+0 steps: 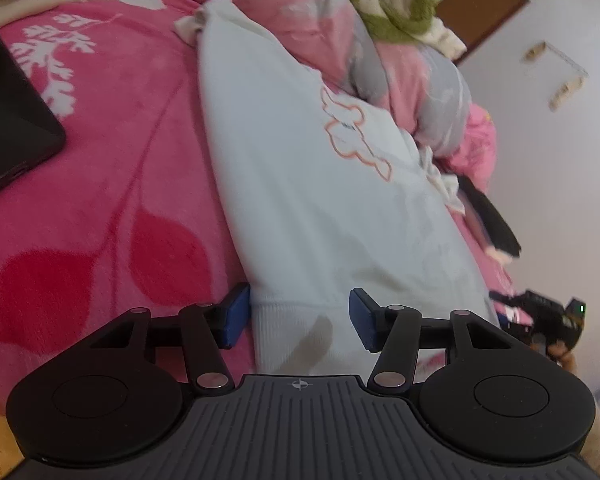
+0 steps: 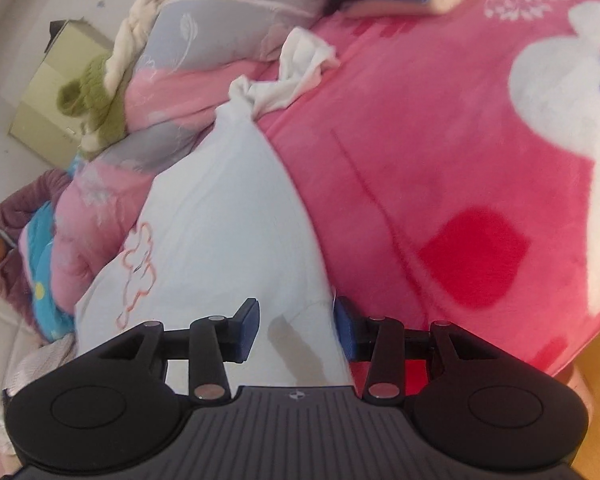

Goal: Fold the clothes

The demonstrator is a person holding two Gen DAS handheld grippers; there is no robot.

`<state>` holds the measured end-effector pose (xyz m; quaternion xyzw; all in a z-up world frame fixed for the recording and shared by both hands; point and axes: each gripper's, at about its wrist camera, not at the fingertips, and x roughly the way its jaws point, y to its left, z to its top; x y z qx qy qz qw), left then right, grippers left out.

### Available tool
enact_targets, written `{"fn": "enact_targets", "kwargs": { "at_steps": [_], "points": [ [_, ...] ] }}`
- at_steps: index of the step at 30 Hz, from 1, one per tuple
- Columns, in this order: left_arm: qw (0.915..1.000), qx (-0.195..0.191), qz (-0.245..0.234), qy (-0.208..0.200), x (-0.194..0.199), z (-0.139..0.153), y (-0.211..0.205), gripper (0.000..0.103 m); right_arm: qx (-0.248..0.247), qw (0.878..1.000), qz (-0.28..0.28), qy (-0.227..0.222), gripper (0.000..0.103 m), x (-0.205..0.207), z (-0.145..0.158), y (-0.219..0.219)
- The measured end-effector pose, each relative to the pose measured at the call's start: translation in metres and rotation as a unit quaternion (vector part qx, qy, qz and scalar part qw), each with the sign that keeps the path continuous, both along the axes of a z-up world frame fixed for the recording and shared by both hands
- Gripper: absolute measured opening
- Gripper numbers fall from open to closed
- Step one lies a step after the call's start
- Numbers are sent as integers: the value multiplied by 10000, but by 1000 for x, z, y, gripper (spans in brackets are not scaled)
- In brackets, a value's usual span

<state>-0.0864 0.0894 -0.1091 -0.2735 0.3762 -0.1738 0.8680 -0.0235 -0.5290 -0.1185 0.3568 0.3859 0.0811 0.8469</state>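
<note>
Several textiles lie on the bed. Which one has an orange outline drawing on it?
The pale blue-white garment, lying lengthwise on the pink blanket. The quilt beside it is pink and grey, and the blanket carries white and red shapes.

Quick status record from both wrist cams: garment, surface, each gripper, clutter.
garment: white sweatshirt, flat, orange outline print up
surface: pink blanket
left gripper: jaws astride the ribbed hem, apart, not pinching
right gripper: jaws apart over the sweatshirt's near edge, no pinch seen
clutter: quilt beyond, black laptop on the blanket
</note>
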Motion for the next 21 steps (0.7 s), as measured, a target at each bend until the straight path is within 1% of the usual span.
{"fn": "enact_targets", "kwargs": {
  "at_steps": [2, 6, 10, 13, 14, 16, 17, 18, 19, 20, 21],
  "points": [
    [10000, 74, -28, -10, 2, -1, -2, 53, 86, 10000, -11, -17, 43, 0, -2, -4],
    [9999, 3, -7, -121, 10, -4, -6, 53, 391, 9991, -131, -54, 43, 11, -11, -8],
    [9998, -31, -118, -149, 6, -2, -7, 53, 783, 9967, -205, -58, 43, 16, -19, -14],
    [9994, -78, -301, -147, -2, -2, -6, 53, 786, 9969, -47, -3, 39, 8, -19, -13],
    [9993, -63, -328, -170, -4, -3, -7, 52, 775, 9970, 15, 17, 35, 5, -19, -12],
    [9994, 35, -250, -251, -5, -3, -11, 51, 718, 9974, 63, 7, 34, 2, -20, -11],
    [9993, 89, -201, -295, -6, -4, -14, 46, 683, 9977, 52, 9, 28, 3, -21, -9],
    [9990, 224, -149, -359, -7, -2, -18, 35, 617, 9981, 42, 25, 20, 5, -21, -8],
    [9984, 356, -121, -415, -9, -1, -21, 28, 545, 9985, 38, 35, 18, 6, -20, -5],
    [9977, 478, -103, -466, -11, 0, -24, 17, 492, 9988, 40, 26, 12, 7, -19, -3],
    [9978, 433, -88, -499, -14, 1, -24, 7, 418, 9991, 39, -4, 7, 6, -16, -1]
  ]
}}
